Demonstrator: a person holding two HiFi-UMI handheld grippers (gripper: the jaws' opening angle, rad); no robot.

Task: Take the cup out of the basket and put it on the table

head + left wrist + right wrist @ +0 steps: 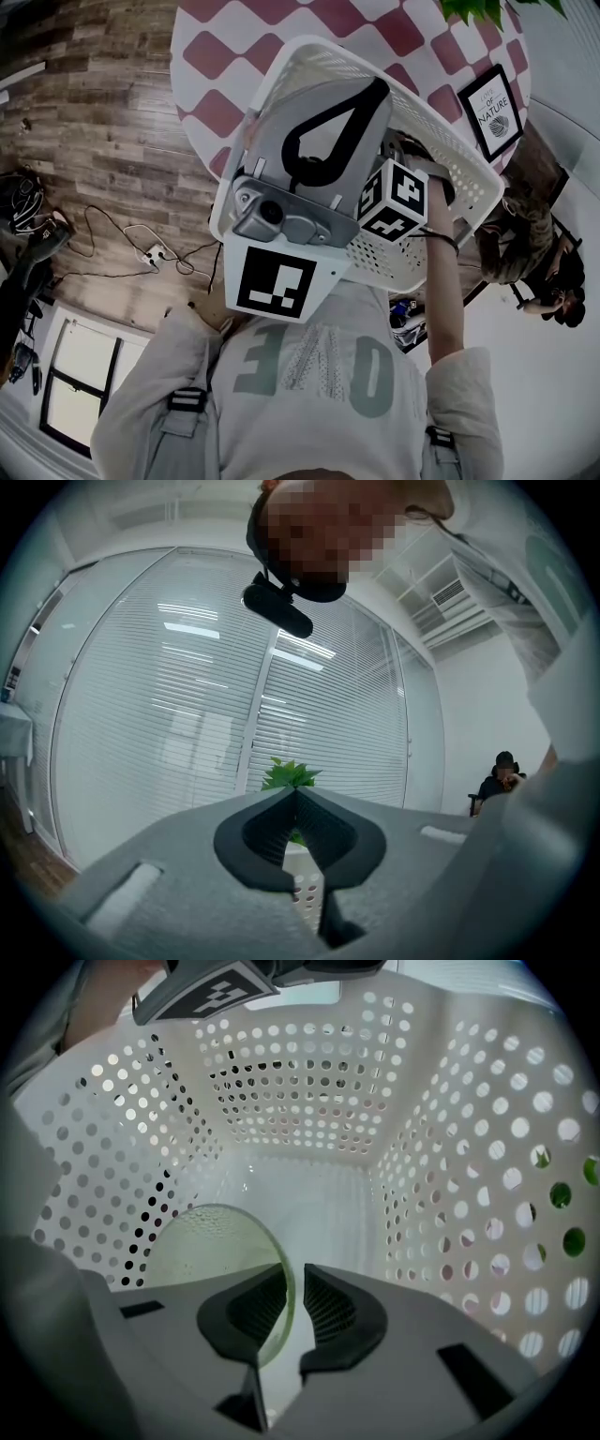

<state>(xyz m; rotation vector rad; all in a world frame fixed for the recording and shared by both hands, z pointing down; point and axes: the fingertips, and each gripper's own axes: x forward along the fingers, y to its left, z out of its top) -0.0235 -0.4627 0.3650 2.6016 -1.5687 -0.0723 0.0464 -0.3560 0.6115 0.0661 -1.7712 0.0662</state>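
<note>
The task is judged to be at its gripping step, with nothing yet delivered. The cup (pixel 211 1269) is still inside the basket (pixel 309 1101), at about 8 o'clock in the right gripper view and close to the perforated wall on that side. The right gripper (pixel 292 1271) is reached into the basket with its jaws drawn in on the cup's near wall, one pad inside the mouth and one outside. A thin sliver of light is left at the outer pad, so a firm pinch is judged rather than plainly seen. The lift out over the rim and the setting down remain to be done.

In the head view the basket is seen at about 1 o'clock, resting on the table (pixel 234 47), whose red-and-white checked top is exposed toward 11 o'clock. The left gripper (pixel 295 794) is held up with its jaws closed tip to tip on nothing.

The cup is seen as a thin-walled, translucent, pale green vessel. Its round mouth is turned toward the camera and faint speckles are seen on the inside. Whether it stands upright cannot be told.
</note>
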